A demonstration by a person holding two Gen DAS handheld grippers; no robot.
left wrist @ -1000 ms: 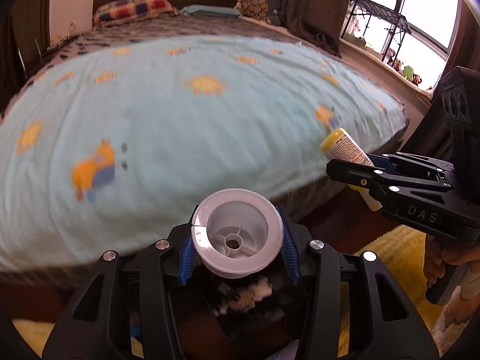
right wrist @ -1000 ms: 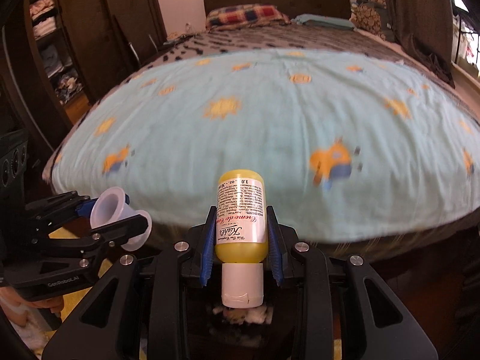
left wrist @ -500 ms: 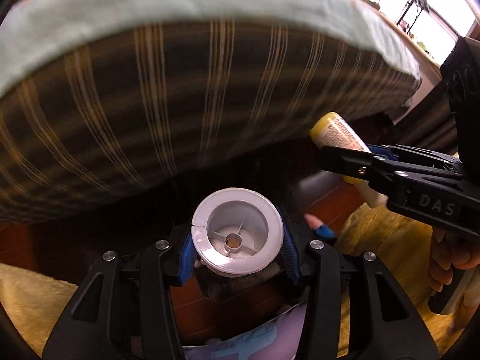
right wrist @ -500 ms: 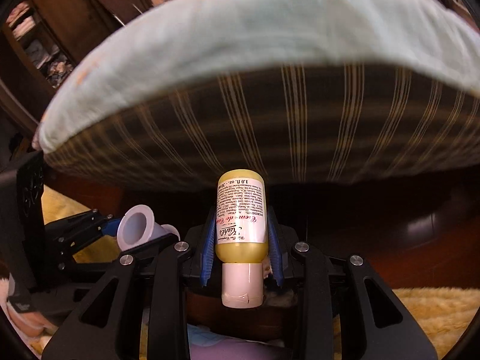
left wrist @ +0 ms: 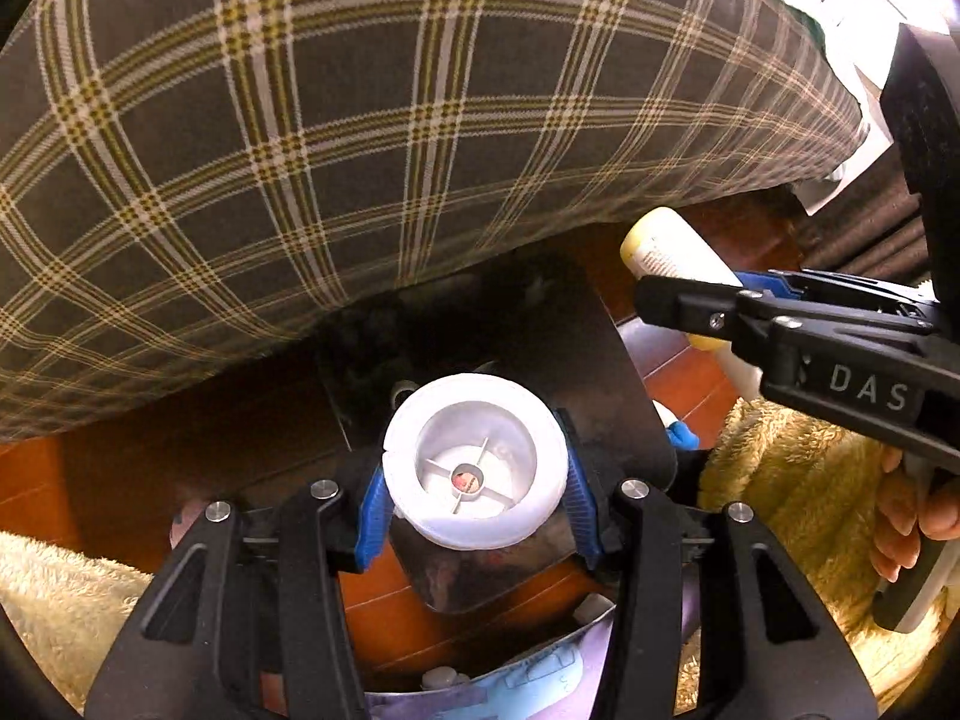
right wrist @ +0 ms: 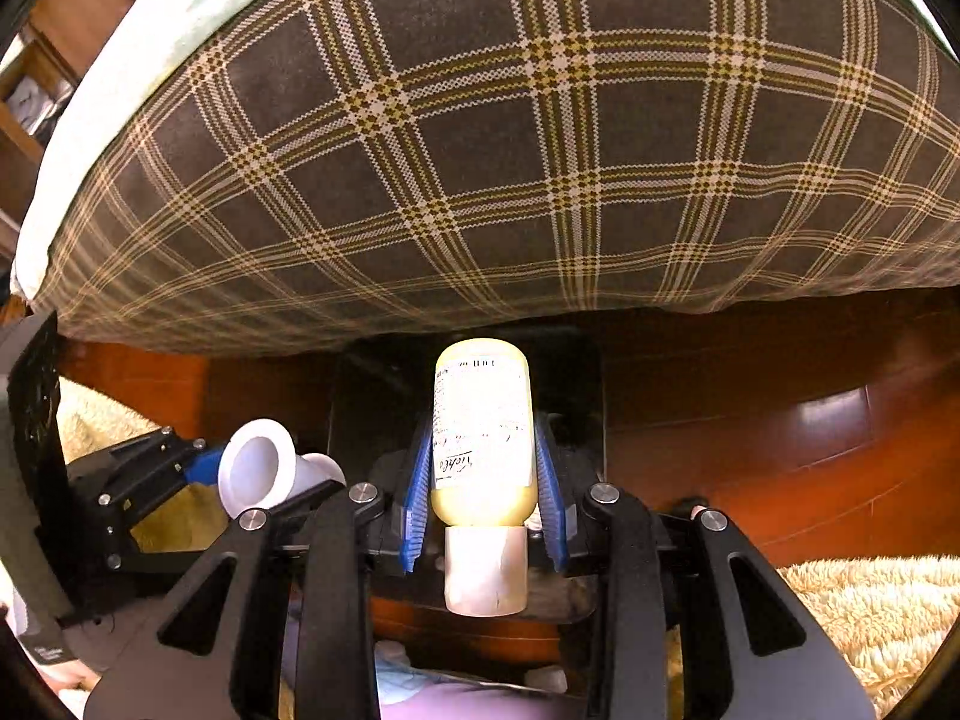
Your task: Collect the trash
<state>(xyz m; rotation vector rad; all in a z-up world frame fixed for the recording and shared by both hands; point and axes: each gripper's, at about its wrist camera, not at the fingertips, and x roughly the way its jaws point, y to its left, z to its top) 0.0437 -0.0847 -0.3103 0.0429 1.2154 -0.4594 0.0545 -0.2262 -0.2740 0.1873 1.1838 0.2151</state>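
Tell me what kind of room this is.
Probably a bedroom. A bed's plaid side fills the view with a pale sheet on top, shelves of folded clothes stand at the far left, and a shaggy rug lies on the wooden floor.

Shaggy rug point(right wrist: 870, 606) on wooden floor point(right wrist: 780, 450)

Left tool point(left wrist: 475, 501) holds spool point(left wrist: 475, 461) left of right tool's point(right wrist: 483, 495) bottle point(right wrist: 483, 438).

yellow bottle point(right wrist: 483, 438), plaid bedding point(right wrist: 480, 138), perhaps brown.
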